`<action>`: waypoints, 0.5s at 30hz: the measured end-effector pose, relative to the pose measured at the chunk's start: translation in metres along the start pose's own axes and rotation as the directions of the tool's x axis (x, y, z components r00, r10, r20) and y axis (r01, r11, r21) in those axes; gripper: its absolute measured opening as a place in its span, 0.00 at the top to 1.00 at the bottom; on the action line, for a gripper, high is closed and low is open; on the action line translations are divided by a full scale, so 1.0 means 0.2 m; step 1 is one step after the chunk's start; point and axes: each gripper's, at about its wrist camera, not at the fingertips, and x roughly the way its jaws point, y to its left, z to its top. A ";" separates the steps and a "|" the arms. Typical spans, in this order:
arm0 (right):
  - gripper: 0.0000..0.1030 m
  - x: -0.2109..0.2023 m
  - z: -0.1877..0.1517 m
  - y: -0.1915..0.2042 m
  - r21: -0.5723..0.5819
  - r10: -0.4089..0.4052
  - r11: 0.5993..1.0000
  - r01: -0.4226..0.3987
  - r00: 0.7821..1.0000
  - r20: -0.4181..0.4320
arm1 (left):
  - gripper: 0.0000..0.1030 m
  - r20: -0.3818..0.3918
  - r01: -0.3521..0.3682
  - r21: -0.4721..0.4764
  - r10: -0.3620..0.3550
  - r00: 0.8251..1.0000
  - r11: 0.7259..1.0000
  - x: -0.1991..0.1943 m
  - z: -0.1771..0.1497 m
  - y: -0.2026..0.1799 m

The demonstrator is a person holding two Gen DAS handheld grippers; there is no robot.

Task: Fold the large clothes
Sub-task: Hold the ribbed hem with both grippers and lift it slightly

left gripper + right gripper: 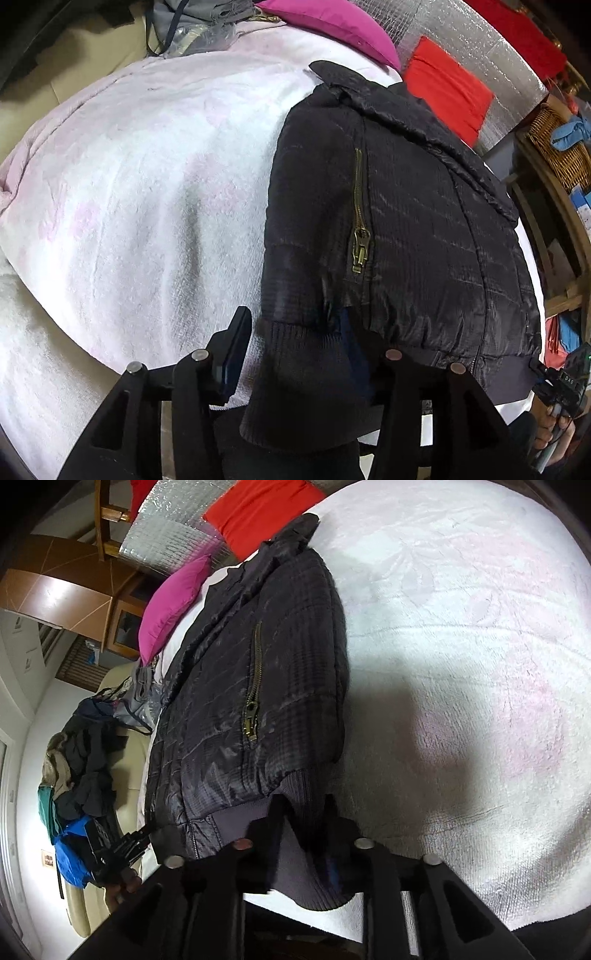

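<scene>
A black quilted jacket (406,221) (240,683) with a brass pocket zip (360,221) lies folded lengthwise on a white and pink blanket (147,184) (461,627). My left gripper (295,321) is at the ribbed hem's left end. Its left finger (238,347) stands clear of the cloth, and the other finger is hidden under the hem. My right gripper (304,801) is at the hem's right end. The ribbed band (295,867) lies loose between its parted fingers. Each wrist view also shows the other gripper at the picture's edge, held by a hand.
A magenta pillow (332,26) (173,602) and a red pillow (447,88) (258,509) lie at the head of the bed. A heap of other clothes (81,760) sits on a beige seat. A wicker basket (557,147) stands on shelves beside the bed.
</scene>
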 end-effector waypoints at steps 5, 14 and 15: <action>0.36 0.01 0.02 -0.01 -0.004 -0.014 1.000 0.014 1.000 0.003 | 0.50 -0.003 0.000 0.007 0.000 1.000 1.000 0.00 -0.01 0.00; 0.91 0.02 0.03 0.03 -0.048 -0.027 0.998 0.027 1.000 -0.005 | 0.81 -0.017 -0.016 0.035 0.017 1.000 0.999 0.02 0.00 -0.02; 0.92 0.01 0.02 0.04 -0.053 -0.020 0.998 0.020 1.000 -0.002 | 0.83 -0.015 -0.013 0.041 0.014 1.000 0.999 0.01 0.00 -0.03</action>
